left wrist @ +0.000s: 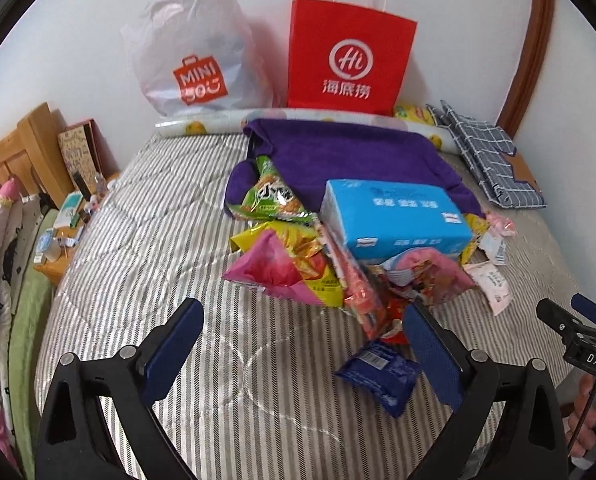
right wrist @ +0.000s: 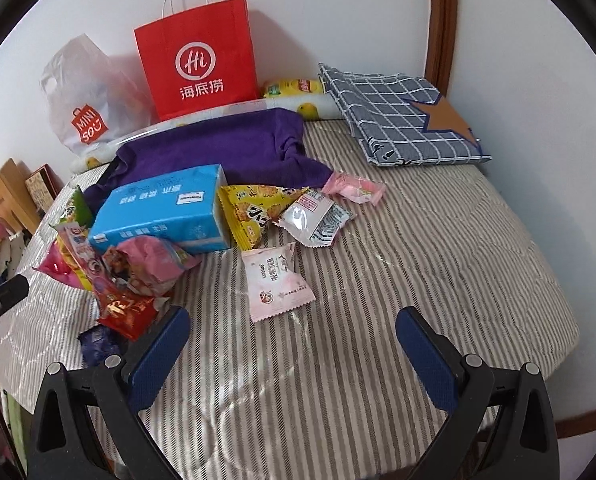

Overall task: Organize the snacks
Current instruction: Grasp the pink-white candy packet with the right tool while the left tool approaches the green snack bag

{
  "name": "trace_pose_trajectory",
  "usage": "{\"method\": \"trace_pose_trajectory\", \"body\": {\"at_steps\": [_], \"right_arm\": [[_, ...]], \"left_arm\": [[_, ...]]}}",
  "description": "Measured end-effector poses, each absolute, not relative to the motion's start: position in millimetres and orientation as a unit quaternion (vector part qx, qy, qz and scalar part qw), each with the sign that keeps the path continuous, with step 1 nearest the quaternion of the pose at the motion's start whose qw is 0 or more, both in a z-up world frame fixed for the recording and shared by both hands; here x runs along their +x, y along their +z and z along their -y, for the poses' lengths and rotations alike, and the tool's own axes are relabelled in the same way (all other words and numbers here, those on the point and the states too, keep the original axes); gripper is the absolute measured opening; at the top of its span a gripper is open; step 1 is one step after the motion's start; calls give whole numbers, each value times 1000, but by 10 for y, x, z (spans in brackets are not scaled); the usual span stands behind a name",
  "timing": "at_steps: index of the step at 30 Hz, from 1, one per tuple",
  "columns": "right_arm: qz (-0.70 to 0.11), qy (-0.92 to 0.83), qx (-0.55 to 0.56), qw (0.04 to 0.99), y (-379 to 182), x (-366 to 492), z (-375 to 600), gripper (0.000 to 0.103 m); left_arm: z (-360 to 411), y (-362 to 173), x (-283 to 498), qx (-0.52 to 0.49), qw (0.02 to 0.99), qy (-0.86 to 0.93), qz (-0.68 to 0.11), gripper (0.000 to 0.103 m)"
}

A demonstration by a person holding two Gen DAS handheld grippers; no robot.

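Observation:
A heap of snack packets [left wrist: 298, 264] lies on the striped bed, with a blue tissue pack [left wrist: 393, 216] on top; the tissue pack also shows in the right wrist view [right wrist: 158, 212]. A dark blue packet [left wrist: 381, 372] lies nearest my left gripper [left wrist: 303, 344], which is open and empty just short of the heap. My right gripper [right wrist: 294, 352] is open and empty over bare bedding; a pale pink packet [right wrist: 274, 280] lies just beyond it. A red paper bag [left wrist: 349, 56] and a white Miniso plastic bag [left wrist: 198, 48] stand against the wall.
A purple towel [left wrist: 337, 152] lies behind the heap. A folded blue checked cloth [right wrist: 397, 116] sits at the back right corner. A wooden bedside shelf [left wrist: 62, 240] with small items is at the left. The bed edge [right wrist: 553, 344] curves along the right.

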State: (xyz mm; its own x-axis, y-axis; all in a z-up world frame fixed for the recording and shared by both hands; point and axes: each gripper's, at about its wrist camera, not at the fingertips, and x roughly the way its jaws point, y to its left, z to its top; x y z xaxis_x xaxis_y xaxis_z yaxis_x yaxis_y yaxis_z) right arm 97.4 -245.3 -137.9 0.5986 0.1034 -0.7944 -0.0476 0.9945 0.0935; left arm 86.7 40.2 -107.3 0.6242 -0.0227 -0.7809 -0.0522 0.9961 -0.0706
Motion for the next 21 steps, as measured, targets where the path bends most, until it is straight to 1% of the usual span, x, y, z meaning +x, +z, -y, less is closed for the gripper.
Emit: {"method": "trace_pose_trajectory", "body": {"at_steps": [5,12,16,21], "right_arm": [[-438,50,63,895,-1462,1090,2517,103],[-456,39,9,889,-1709,1250,2421,103],[-455,36,4,890,-1795,1310,2384,103],[-460,38,10,887,-1864,1409,2356,97]], "left_arm": [[-501,-1179,980,-53,892,9,-449,97],[-634,-1296,1108,-58,889,16,-453,97],[-627,-1369,1192,-52,889,6,-454,97],[-611,-1430,1252,-43,892,-9,-451,94]]}}
